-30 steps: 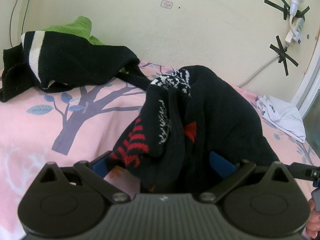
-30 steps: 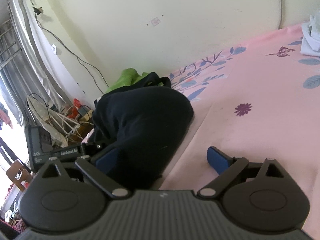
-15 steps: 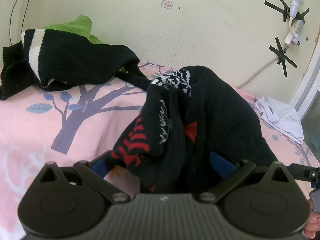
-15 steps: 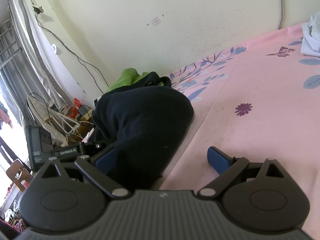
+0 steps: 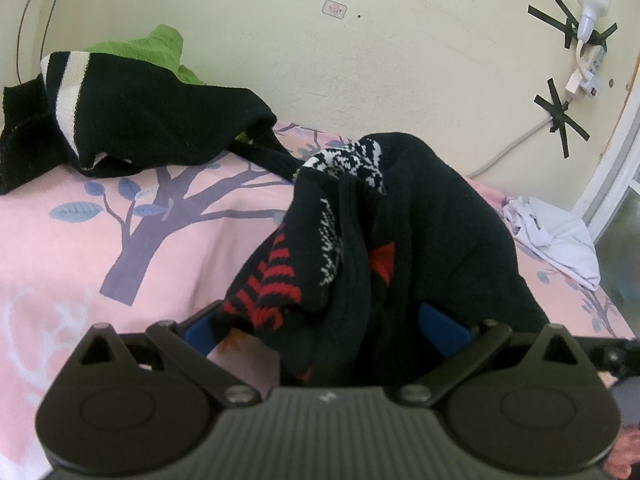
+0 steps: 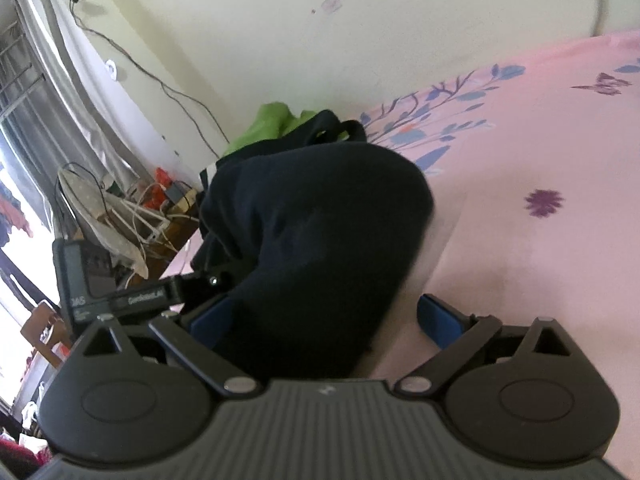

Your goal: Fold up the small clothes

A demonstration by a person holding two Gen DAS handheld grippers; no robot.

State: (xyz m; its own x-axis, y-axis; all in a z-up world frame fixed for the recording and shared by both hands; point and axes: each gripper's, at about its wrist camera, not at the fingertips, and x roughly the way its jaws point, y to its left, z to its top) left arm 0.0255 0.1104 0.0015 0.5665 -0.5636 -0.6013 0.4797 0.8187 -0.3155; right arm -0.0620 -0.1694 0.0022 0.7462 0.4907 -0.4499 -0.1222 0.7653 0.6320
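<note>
Little has changed from a second ago: in the left wrist view the black patterned sweater [image 5: 400, 240] sits where it did, bunched up on the pink bed [image 5: 100, 240], while the right wrist view has tipped a little and now sees more of the window side and less of the bed's far end. The left claw [image 5: 324, 320] stands spread with the sweater's red-striped and white-patterned folds heaped between its blue fingers [image 5: 440, 326]; no pinch is visible. The right claw [image 6: 324, 316] is likewise spread, its left finger against the dark mound of the sweater [image 6: 320, 240] and its right finger over bare sheet. At the bed's far edge along the wall lies a black garment with a white stripe [image 5: 140, 116] over a green cloth [image 5: 140, 42], apart from the sweater. A white cloth [image 5: 556, 240] rests near the bed's right edge. Open sheet spreads left of the sweater in the left view, and right of it in the right view.
</note>
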